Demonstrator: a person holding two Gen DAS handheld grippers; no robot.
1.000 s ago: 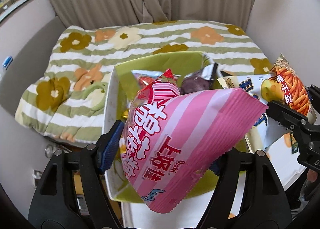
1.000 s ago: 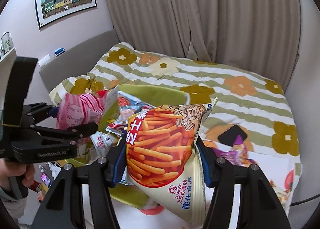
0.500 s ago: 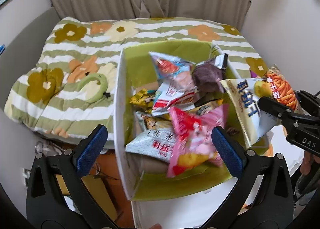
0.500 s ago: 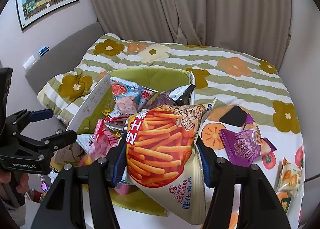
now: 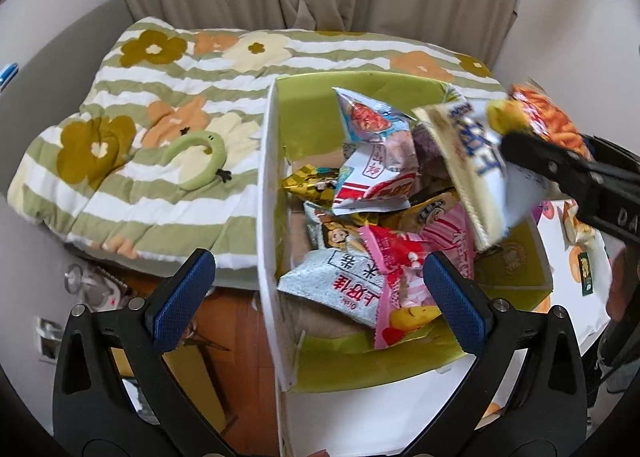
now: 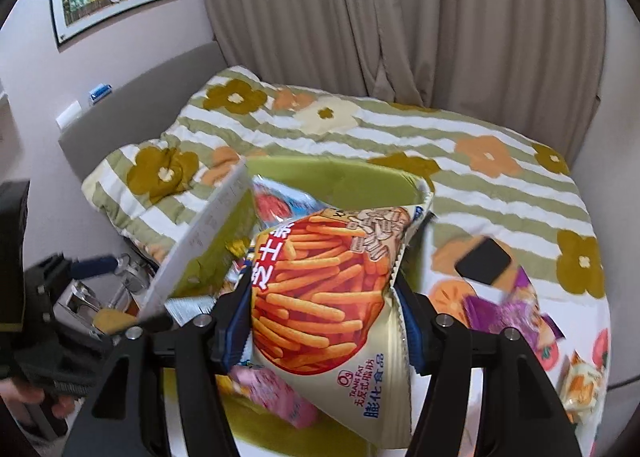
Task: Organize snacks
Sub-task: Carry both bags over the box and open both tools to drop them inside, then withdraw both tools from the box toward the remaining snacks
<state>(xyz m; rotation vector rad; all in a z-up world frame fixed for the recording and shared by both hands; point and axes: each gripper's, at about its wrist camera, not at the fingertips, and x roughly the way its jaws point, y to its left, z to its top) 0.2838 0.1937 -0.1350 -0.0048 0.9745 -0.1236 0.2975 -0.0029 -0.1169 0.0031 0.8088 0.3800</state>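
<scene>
Since a second ago, my left gripper (image 5: 320, 289) has spread wide, releasing the pink snack bag (image 5: 404, 257) into the green box (image 5: 280, 129) beside the floral quilt (image 5: 160, 137); my right gripper (image 6: 324, 321), jaws just easing apart, still grasps the orange fries bag (image 6: 320, 289). Beige curtains (image 6: 400, 17) behind.

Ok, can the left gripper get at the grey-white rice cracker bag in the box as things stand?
Probably yes. The left gripper is open and empty just above the grey-white bag, which lies on top of the pile near the box's near corner; only the pink bag overlaps its right edge.

A white fruit-print tabletop (image 6: 576, 333) carries the green snack box (image 5: 360, 373) (packed full) and loose packets (image 6: 500, 313).
</scene>
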